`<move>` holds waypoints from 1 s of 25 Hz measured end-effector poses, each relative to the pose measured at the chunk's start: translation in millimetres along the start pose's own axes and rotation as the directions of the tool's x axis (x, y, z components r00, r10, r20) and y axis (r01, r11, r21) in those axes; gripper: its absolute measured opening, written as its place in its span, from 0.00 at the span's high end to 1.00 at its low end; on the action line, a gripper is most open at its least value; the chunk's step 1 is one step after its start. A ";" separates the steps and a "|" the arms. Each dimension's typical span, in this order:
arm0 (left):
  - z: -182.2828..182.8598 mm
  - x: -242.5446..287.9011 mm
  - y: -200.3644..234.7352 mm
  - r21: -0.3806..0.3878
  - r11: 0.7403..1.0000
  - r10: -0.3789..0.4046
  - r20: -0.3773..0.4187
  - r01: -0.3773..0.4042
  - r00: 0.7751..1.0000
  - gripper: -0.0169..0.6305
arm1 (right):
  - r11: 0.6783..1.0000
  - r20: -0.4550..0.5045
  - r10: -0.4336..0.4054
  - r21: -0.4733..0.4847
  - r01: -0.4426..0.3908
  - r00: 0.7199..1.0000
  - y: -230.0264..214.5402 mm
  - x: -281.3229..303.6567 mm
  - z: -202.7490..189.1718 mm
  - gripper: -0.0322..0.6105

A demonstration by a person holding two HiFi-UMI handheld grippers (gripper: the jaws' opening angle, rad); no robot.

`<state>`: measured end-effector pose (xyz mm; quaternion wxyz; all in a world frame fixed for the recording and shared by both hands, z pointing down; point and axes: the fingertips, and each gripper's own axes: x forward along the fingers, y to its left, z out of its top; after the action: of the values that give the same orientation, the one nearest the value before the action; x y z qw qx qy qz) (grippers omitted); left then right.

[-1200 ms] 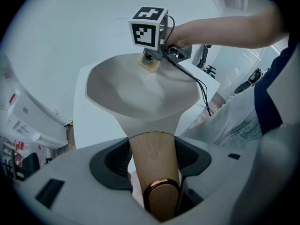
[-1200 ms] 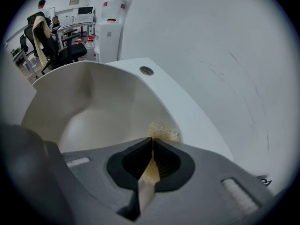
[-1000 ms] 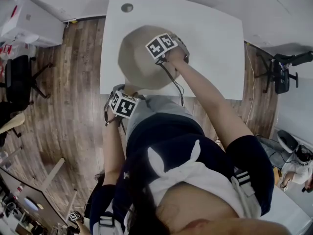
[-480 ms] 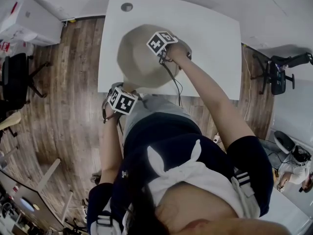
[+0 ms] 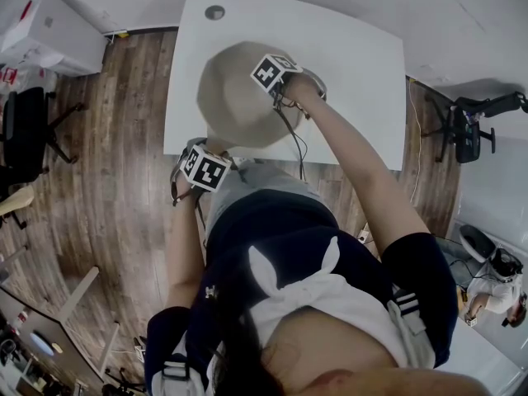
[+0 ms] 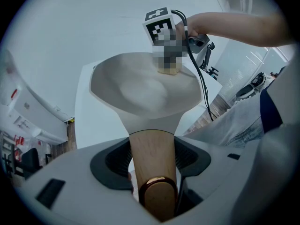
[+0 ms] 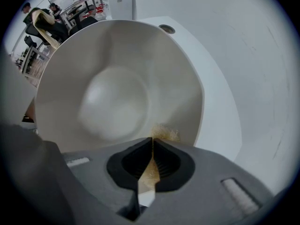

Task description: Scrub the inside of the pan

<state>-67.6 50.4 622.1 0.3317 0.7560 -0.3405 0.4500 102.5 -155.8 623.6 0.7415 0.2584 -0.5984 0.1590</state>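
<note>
between the jaws of the right gripper (image 7: 152,149) a thin yellow sponge (image 7: 164,133) is pinched. the jaws are almost shut, and only the sponge is kept between them. the sponge's tip is pressed on the inside wall of the pan (image 7: 112,93), close to the rim, on the side far from the handle (image 6: 152,158). the right gripper is pointed steeply down into the pan.

between the jaws of the left gripper (image 6: 152,146) the wooden handle is held tight, with a dark pad pressed on each side of it. a shiny copper cap is seen at the handle's end.

the pan is pale, wide and shallow. it is sat on a white table (image 5: 363,64), near the edge closest to the person, and its handle is stuck out past that edge. a small round grey cap (image 5: 214,12) is set in the table's far corner. a wooden floor (image 5: 124,139) is seen around the table, and a black chair (image 5: 33,130) is stood well apart on the left.
</note>
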 end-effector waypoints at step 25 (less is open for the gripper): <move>2.1 -0.6 5.2 0.009 1.000 -0.008 -0.005 0.008 1.000 0.57 | 0.976 -0.089 0.219 0.032 -0.217 0.972 54.3 3.2 -34.3 0.94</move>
<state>-71.1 45.9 621.7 0.3311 0.7575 -0.3347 0.4522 101.3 -92.0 632.1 0.7436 0.1918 -0.5864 0.2576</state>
